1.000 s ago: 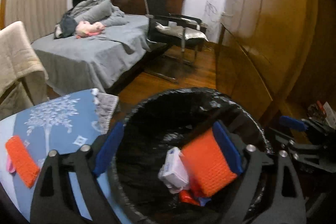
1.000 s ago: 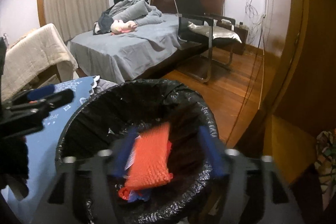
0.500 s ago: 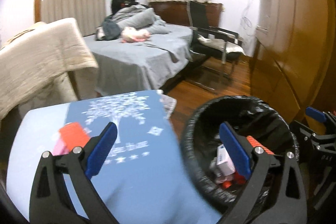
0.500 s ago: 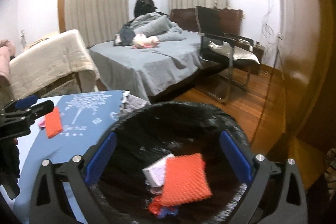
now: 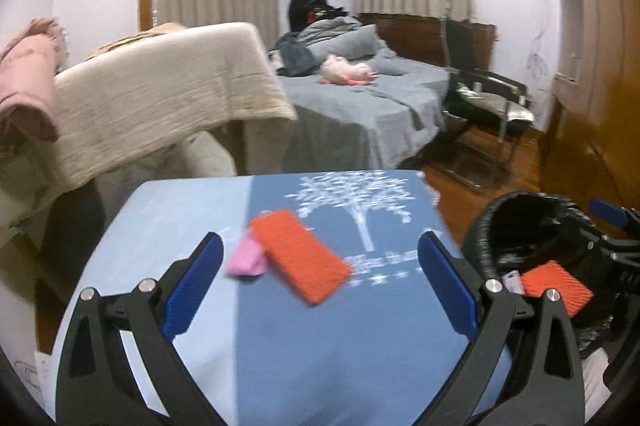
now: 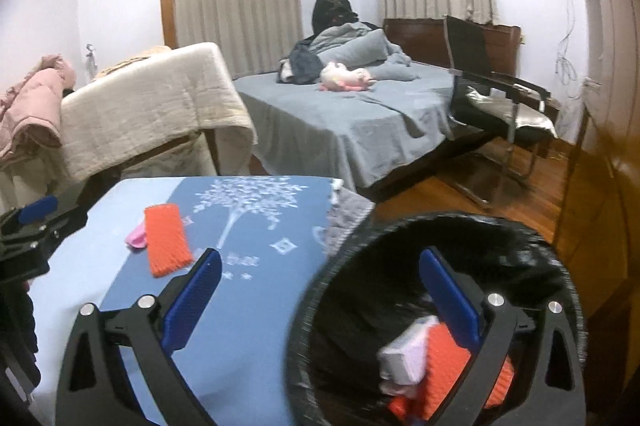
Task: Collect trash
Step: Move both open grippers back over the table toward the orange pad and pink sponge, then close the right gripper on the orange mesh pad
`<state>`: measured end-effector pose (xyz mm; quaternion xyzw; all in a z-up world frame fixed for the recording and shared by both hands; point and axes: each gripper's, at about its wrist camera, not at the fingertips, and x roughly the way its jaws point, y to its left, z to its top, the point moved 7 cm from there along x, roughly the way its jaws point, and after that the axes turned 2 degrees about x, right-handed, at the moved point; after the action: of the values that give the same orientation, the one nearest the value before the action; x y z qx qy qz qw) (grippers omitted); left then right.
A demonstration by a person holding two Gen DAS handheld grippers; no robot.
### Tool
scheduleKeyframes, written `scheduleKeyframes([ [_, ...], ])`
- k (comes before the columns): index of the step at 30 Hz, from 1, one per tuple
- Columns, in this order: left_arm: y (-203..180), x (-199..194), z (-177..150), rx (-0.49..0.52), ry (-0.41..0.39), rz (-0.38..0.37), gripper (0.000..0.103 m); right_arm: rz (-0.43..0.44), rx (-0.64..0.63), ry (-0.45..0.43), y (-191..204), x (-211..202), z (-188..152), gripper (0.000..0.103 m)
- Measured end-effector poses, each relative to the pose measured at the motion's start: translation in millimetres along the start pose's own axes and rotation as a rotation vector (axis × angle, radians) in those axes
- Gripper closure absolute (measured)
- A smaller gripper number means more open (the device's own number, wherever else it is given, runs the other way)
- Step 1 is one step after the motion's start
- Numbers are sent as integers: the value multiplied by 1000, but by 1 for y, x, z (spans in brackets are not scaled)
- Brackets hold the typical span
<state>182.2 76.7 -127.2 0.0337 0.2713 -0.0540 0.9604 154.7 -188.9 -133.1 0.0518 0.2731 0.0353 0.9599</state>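
both grippers empty, trash on table and in bin

the left gripper (image 5: 320, 280) hangs over the blue table cloth (image 5: 320, 366), and its jaws are spread wide with nothing between them. in front of it, on the cloth, lies an orange sponge-like piece (image 5: 300, 260), and a small pink piece (image 5: 246, 260) touches its left side, partly under it. the white tree print (image 5: 356, 198) is just behind them.

the black trash bin (image 6: 332, 282) stands just beside the right edge of the table. the right gripper (image 6: 320, 300) is above the bin's left rim; its jaws are also spread wide and hold nothing. one finger is over the cloth, the other over the bin opening. inside the bin lie another orange piece (image 6: 444, 366) and a white small box (image 6: 404, 356), touching each other. in the left wrist view the bin (image 5: 486, 238) shows at the right.

behind the table are a bed (image 6: 352, 110) with grey cover and a black chair (image 6: 496, 94).
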Motion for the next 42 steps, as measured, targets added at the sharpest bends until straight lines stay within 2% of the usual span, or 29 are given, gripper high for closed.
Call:
scheduleKeyframes([
  [6, 51, 10, -16, -50, 25, 77, 8, 48, -47, 13, 43, 32, 1, 6],
  [13, 95, 31, -33, -92, 57, 134, 8, 132, -90, 57, 99, 78, 1, 6],
  [23, 141, 68, -49, -118, 90, 185, 8, 216, -153, 174, 167, 153, -21, 6],
  [38, 170, 94, -64, -140, 132, 227, 8, 253, -205, 336, 203, 213, -50, 7],
  [40, 171, 95, -65, -148, 135, 225, 8, 262, -213, 354, 205, 215, -52, 12],
  [42, 171, 97, -65, -152, 137, 223, 8, 278, -212, 356, 206, 213, -53, 21],
])
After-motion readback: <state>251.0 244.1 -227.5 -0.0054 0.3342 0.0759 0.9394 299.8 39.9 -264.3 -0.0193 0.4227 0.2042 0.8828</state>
